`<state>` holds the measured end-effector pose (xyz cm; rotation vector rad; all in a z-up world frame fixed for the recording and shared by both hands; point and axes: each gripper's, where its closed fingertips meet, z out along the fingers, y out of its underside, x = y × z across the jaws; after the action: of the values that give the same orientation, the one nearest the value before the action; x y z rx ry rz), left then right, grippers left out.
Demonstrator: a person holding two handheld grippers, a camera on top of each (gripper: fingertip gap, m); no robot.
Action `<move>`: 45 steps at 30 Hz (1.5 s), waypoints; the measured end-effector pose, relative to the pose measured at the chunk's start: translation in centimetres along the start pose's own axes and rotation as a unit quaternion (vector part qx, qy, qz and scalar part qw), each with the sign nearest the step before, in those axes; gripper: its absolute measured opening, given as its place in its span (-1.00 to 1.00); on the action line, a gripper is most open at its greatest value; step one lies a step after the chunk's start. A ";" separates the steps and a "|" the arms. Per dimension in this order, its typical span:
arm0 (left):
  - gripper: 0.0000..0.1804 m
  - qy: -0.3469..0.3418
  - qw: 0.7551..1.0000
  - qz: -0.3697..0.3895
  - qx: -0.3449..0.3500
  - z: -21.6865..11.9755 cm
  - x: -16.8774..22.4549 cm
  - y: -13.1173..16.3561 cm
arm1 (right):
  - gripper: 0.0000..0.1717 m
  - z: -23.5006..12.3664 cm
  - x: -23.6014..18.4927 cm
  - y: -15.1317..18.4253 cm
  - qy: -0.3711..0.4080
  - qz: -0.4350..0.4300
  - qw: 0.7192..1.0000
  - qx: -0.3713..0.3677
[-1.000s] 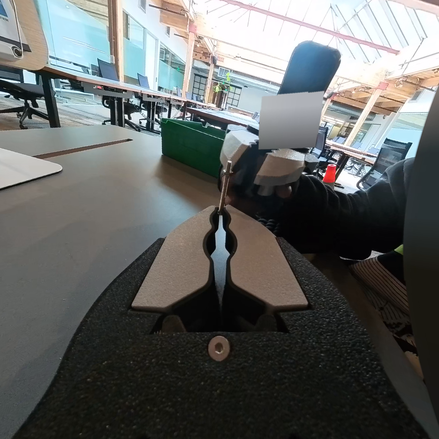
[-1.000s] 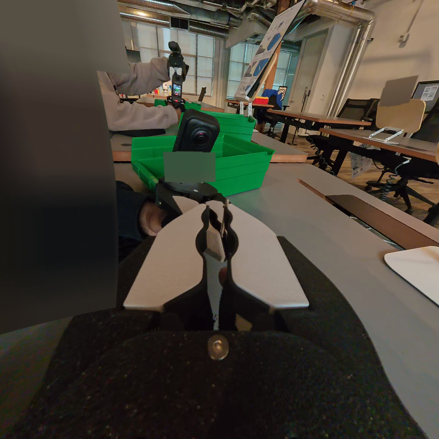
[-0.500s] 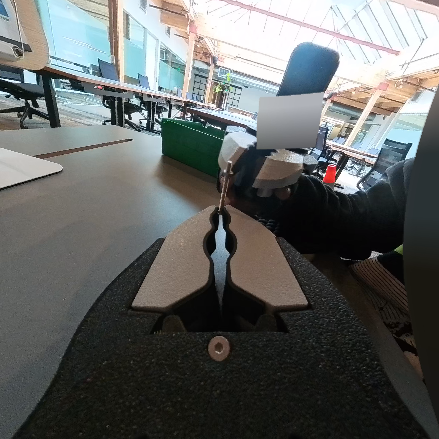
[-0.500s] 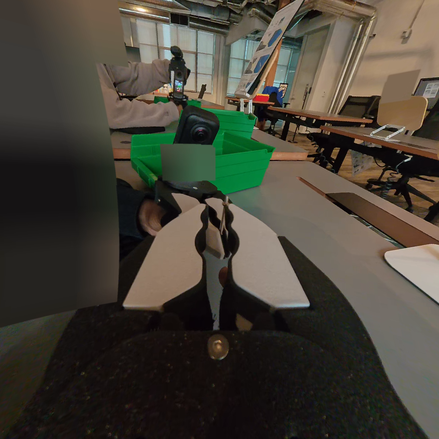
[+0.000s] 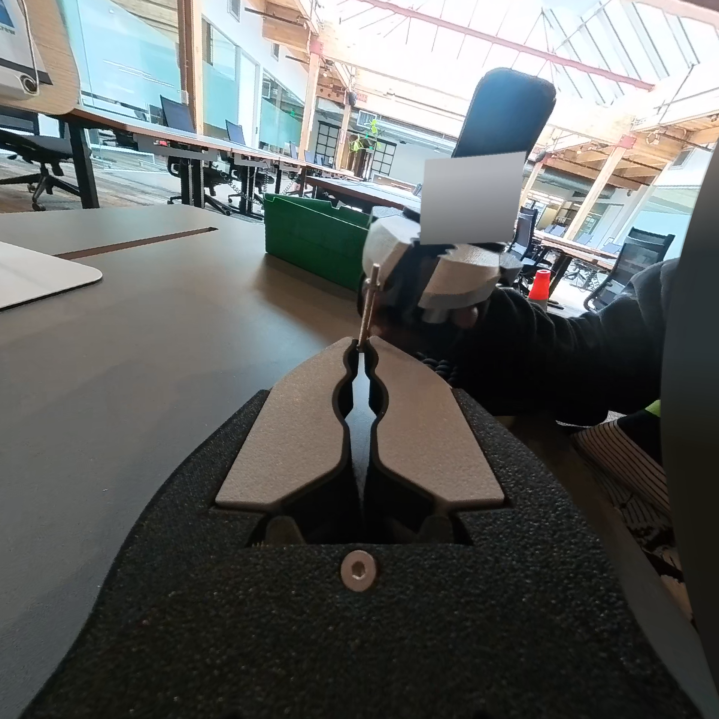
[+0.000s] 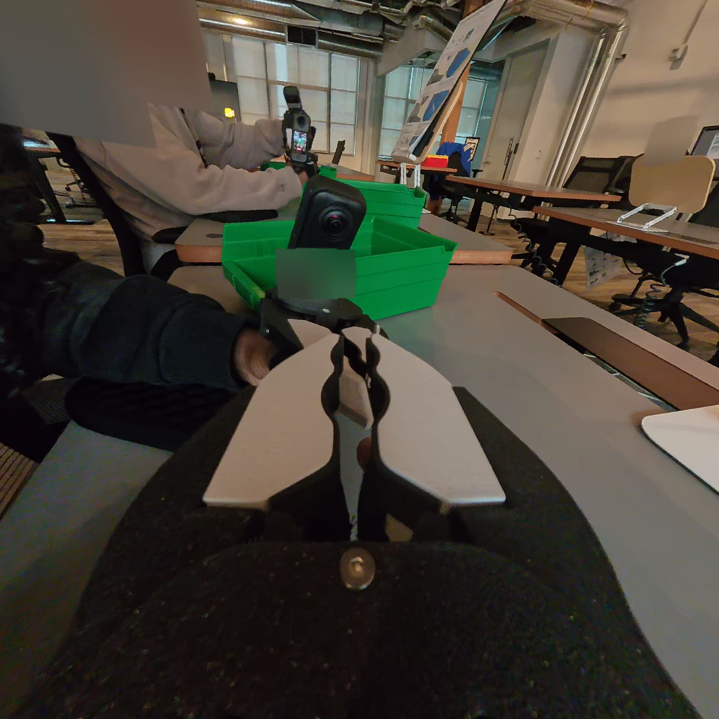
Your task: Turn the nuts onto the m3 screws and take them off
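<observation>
My left gripper [image 5: 363,343] is shut on the lower end of a thin metal screw [image 5: 367,307], which stands up and away from the tips. A small nut [image 5: 372,287] sits on the screw near its top. My right gripper [image 5: 418,278] faces it from beyond, open; the screw's top lies against one of its grey fingers [image 5: 385,249], and the other finger stands well clear. In the right wrist view the right gripper [image 6: 355,339] shows a clear gap at the tips. The screw's tip [image 6: 376,330] lies by the right-hand finger, and a left gripper finger [image 6: 352,393] shows through the gap.
The grey table [image 5: 155,350] carries green bins [image 5: 311,237] [image 6: 397,272] just behind the grippers and a white pad [image 5: 39,276] [image 6: 684,439] to the side. A person in a grey sleeve [image 6: 218,183] works at the far desk. An orange cone [image 5: 541,284] stands far off. Left tips to right tips: about 4 cm.
The left gripper stays shut on the screw and has hardly moved. The right gripper has shifted a little around the screw's top, and its jaws have narrowed slightly but still stand apart.
</observation>
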<state>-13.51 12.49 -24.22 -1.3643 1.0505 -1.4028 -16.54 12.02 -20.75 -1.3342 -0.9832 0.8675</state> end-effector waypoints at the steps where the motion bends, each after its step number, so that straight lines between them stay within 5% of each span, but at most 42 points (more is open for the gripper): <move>1: -0.98 0.000 1.000 0.000 0.000 0.0 0.0 0.0 | -0.90 -0.1 0.0 0.0 0.001 -0.001 1.000 -0.001; 10: -0.98 0.002 1.000 0.002 -0.002 0.0 0.1 0.1 | -0.68 0.5 0.2 0.2 0.006 -0.003 1.000 -0.001; 20: -0.98 0.000 1.000 0.001 -0.001 0.0 0.0 0.0 | -0.90 -0.1 0.3 0.1 0.008 -0.001 1.000 -0.001; 26: -0.98 0.001 1.000 0.001 -0.002 0.0 0.0 0.1 | -0.69 0.5 0.4 0.2 0.012 -0.005 1.000 -0.001; 32: -0.98 -0.002 1.000 -0.001 0.000 0.0 -0.1 0.0 | -0.89 0.0 0.2 -0.1 0.008 -0.011 1.000 0.002; 45: -0.98 0.001 1.000 0.004 -0.002 0.0 0.1 0.1 | -0.93 0.5 0.6 1.0 0.014 0.012 1.000 -0.022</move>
<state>-13.47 12.41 -24.27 -1.3594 1.0594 -1.3974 -16.77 12.85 -21.69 -1.3954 -0.9713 0.8473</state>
